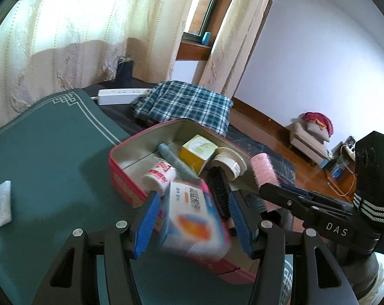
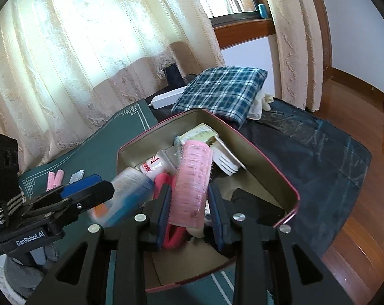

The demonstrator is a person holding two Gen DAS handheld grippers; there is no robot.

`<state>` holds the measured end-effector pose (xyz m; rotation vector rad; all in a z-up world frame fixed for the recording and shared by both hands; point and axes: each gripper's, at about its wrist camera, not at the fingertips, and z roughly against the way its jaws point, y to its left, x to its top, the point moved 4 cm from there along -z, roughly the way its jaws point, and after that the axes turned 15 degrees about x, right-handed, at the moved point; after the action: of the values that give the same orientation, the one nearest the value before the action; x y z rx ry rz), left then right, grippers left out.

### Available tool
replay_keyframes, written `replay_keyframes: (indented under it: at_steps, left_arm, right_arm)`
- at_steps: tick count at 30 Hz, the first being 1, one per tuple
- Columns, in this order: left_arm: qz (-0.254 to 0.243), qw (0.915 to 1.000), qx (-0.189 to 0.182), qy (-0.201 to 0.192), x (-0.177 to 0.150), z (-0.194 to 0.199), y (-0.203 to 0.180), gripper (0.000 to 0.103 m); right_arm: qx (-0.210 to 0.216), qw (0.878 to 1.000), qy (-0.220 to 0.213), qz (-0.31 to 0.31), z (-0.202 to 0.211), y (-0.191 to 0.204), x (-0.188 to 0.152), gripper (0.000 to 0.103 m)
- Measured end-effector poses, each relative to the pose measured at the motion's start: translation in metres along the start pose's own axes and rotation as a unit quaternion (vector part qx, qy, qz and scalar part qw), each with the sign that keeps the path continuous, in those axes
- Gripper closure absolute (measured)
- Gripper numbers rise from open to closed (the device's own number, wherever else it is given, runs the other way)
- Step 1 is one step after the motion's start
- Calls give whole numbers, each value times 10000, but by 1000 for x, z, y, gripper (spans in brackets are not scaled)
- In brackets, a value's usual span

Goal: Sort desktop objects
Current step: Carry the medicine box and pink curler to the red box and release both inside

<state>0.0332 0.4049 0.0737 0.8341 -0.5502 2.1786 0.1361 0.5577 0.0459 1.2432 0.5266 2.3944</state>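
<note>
Left gripper point(image 1: 192, 218) open around a blurred carton point(image 1: 194, 222), pads apart from it, over the red tin's point(image 2: 278, 162) near edge, right gripper point(image 2: 190, 203) clamping a pink roller point(image 2: 192, 180) above the tin, bottle point(image 1: 160, 176) and yellow box point(image 1: 198, 152) inside, tin on green mat point(image 1: 47, 152)

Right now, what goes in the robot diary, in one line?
left gripper: open, box between fingers | right gripper: pink roller between fingers | both over red tin

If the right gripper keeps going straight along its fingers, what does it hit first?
Probably the white tape roll inside the red tin, just beyond the pink roller it carries; depth is hard to judge through the fisheye.
</note>
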Motion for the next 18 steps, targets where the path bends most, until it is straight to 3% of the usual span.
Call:
replay_keyframes:
  at_steps: [5,12,15,18]
  left_arm:
    - [5,10000,73,-37,-1,1,3,45]
    - [117,9991,398,9,-6,5,22,45]
    - [164,9987,475,-1,-10,6,30,34]
    - [240,9982,553,16,-15,8,42,34]
  right_arm:
    - [-17,9999,-55,-91,3,-3,-1,57]
    - [38,10000,-42,-80,-1,5,-4,52]
    - [73,9999,-49,-49,-1,11,-4,50]
    - [124,9999,-37,-8,-4,19,-4,50]
